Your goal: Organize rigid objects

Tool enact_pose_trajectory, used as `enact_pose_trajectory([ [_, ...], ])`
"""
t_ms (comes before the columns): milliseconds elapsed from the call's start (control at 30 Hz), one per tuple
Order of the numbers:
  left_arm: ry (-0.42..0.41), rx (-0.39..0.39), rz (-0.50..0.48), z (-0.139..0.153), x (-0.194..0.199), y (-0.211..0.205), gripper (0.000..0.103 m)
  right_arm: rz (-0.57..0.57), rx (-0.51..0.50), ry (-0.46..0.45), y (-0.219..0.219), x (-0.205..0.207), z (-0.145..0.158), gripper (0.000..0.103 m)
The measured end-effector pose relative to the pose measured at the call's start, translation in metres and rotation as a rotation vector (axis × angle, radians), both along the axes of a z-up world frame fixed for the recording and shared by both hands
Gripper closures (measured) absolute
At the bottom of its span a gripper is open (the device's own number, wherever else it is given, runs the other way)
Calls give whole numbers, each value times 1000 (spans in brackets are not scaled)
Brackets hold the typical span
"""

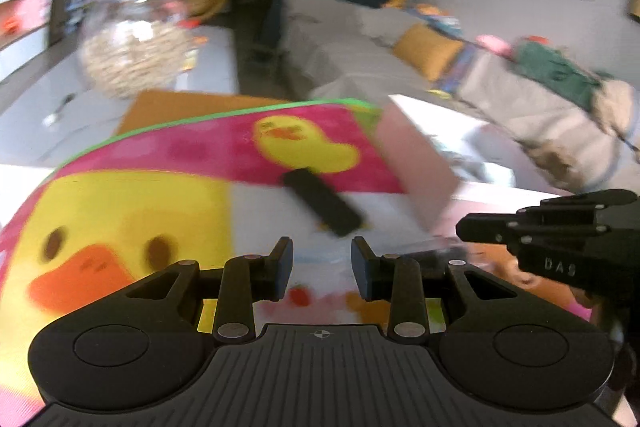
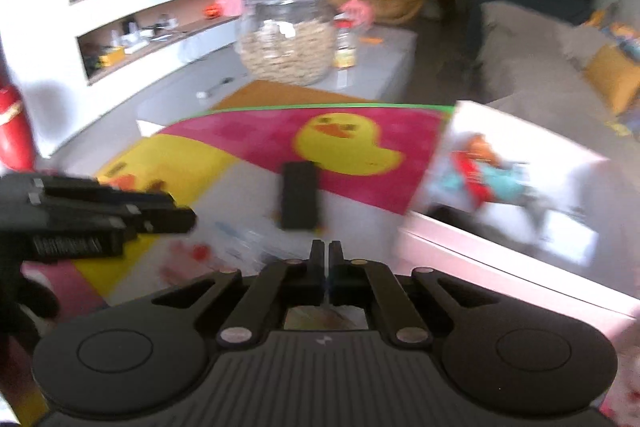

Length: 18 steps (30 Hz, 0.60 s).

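A black remote control [image 1: 323, 201] lies on a duck-patterned mat [image 1: 192, 155], just ahead of my left gripper [image 1: 322, 269], which is open and empty. The remote also shows in the right wrist view [image 2: 299, 195], ahead of my right gripper [image 2: 326, 267], which is shut with nothing between its fingers. A pink box with an open lid [image 2: 516, 163] stands to the right of the remote; its side shows in the left wrist view [image 1: 416, 163]. The right gripper appears at the right of the left wrist view [image 1: 476, 227]. The left gripper appears at the left of the right wrist view [image 2: 188, 221].
A glass jar of pale snacks [image 2: 288, 39] stands on a low grey table [image 2: 380, 67] beyond the mat, with a spoon [image 2: 214, 89] and a small bottle [image 2: 345, 45]. A grey sofa with a yellow cushion [image 1: 430, 51] is at right. A red object [image 2: 14, 131] is at far left.
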<state>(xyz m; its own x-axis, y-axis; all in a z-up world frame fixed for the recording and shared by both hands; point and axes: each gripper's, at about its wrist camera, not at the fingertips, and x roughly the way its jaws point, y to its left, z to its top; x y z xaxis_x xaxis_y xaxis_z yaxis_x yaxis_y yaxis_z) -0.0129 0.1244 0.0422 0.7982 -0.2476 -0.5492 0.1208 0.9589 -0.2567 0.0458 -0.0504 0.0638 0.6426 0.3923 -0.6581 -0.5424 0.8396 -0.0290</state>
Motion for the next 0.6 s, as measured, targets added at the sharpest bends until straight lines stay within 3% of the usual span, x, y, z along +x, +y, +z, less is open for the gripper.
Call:
enact_pose_trajectory([
  [33,-31,25,-54,2,2,-8,68,-18,-6,-25,-10,-6,0,92],
  [133,-81,131,-201,6,10,-33,68,-60,9,-51,-39,-20,-4,52],
  [167,-83,164,-246,6,13,-42,68,-72,22,-48,-47,-22,-6,48],
  [367,1,338,-402,-11,39,-81,66,-141,50,21,-77,-20,-26,48],
  [500,17,353,-466,-19,42,-91,52,-161,71,56,-85,-19,-37,46],
  [600,68,308,-484,-26,48,-93,49,-167,103,89,-87,-16,-44,40],
])
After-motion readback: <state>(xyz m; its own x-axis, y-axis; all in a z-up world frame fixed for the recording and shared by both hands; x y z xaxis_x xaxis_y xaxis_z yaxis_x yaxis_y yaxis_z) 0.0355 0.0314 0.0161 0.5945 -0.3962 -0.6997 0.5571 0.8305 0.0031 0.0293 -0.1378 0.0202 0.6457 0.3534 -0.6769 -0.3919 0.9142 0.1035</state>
